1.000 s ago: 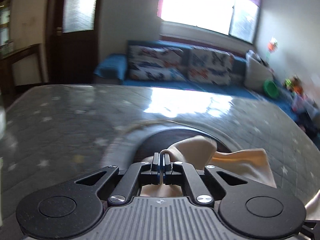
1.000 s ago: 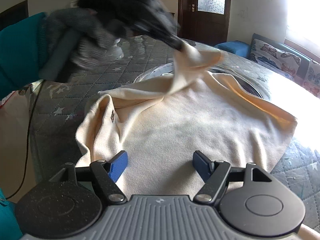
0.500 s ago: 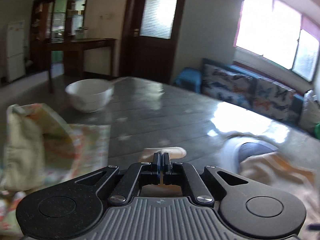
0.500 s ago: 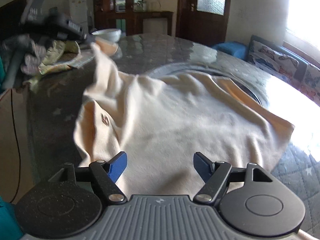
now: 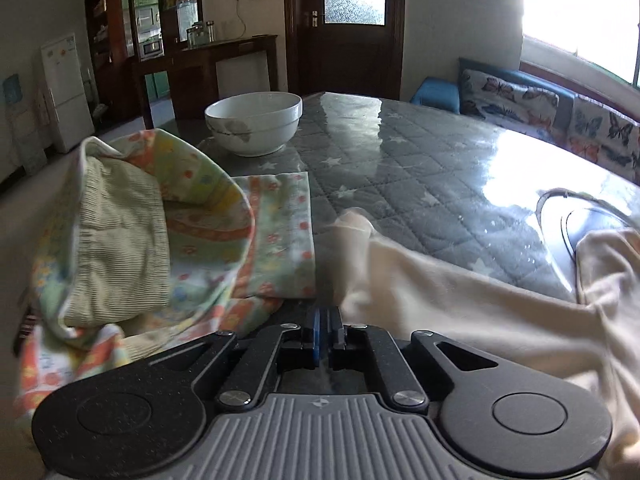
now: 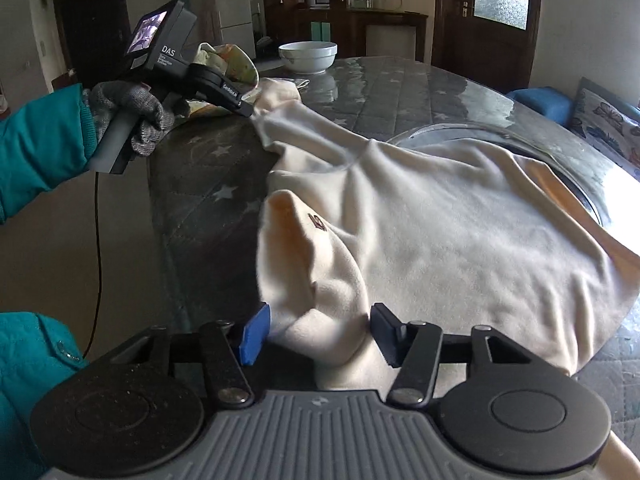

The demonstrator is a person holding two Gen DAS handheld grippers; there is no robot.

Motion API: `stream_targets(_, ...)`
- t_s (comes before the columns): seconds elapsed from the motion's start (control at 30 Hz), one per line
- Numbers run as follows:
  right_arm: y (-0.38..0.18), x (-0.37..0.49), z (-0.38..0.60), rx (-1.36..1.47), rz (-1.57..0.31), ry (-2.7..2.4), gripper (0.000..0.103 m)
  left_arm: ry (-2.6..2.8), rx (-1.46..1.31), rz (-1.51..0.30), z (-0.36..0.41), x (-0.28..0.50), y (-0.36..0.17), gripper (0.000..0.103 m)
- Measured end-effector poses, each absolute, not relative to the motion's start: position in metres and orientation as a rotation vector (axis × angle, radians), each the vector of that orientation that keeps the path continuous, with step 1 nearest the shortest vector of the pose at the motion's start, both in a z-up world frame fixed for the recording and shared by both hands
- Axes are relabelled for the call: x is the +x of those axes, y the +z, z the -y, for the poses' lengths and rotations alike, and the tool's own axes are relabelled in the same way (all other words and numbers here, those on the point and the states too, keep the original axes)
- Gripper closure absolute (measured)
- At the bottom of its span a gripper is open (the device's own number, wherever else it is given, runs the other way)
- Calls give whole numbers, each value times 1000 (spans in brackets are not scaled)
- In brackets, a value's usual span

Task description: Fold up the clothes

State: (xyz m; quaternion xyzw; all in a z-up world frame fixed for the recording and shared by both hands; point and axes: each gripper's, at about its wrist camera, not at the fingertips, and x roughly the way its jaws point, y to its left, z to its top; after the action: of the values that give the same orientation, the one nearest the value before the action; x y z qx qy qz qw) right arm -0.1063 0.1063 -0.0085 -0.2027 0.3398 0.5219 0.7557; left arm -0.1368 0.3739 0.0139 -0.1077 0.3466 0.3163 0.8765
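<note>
A cream shirt [image 6: 440, 232] lies spread on the quilted grey table [image 6: 400, 88]. My left gripper [image 5: 325, 334] is shut on the shirt's sleeve [image 5: 400, 276] and holds it stretched out to the left, near a pile of flowered clothes. In the right wrist view the left gripper [image 6: 250, 114] pinches the sleeve end [image 6: 280, 108] at the table's left edge. My right gripper [image 6: 318, 334] is open, its blue pads on either side of a bunched fold of the shirt [image 6: 320, 320] at the near edge.
A pile of flowered and ribbed clothes [image 5: 160, 248] lies left of the sleeve. A white bowl [image 5: 254, 122] stands behind it. A round glass turntable [image 6: 580, 184] lies under the shirt. A sofa [image 5: 560, 108] stands beyond the table.
My left gripper has swung the sleeve from above the shirt's middle out to the left, down near the table edge. My right gripper has moved forward over the shirt's near fold.
</note>
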Motion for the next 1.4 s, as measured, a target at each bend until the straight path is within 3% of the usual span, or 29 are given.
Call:
stream_targets(0.13, -1, -104, -100, -412, -723, 1123, 55, 506, -206, -692, -346, -153, 30, 94)
stream_targets(0.27, -4, -100, -101, -403, -751, 1095, 65, 228, -181, -646, -300, -165, 46, 82)
stream_targets(0.33, -6, -99, -102, -403, -762, 1085, 66, 103, -159, -632, -275, -166, 49, 69)
stream_targets(0.37, -6, -100, -102, -406, -763, 1083, 67, 48, -151, -628, -264, -166, 49, 57)
stream_targets(0.63, -6, -106, -97, -410, -764, 1063, 74, -152, -35, -679, -207, -155, 35, 56)
stream_targets(0.77, -7, -108, -95, -410, -762, 1064, 84, -153, 17, -704, -203, -155, 25, 61)
stream_targets(0.8, -7, -109, -95, -409, -761, 1063, 85, -152, 20, -707, -203, -156, 23, 74)
stream_targets(0.9, -5, -111, -94, -405, -746, 1059, 92, -154, 41, -704, -205, -157, 20, 94)
stream_targets(1.4, -5, -127, -90, -492, -766, 1140, 95, -238, 117, -773, -201, -178, 12, 98)
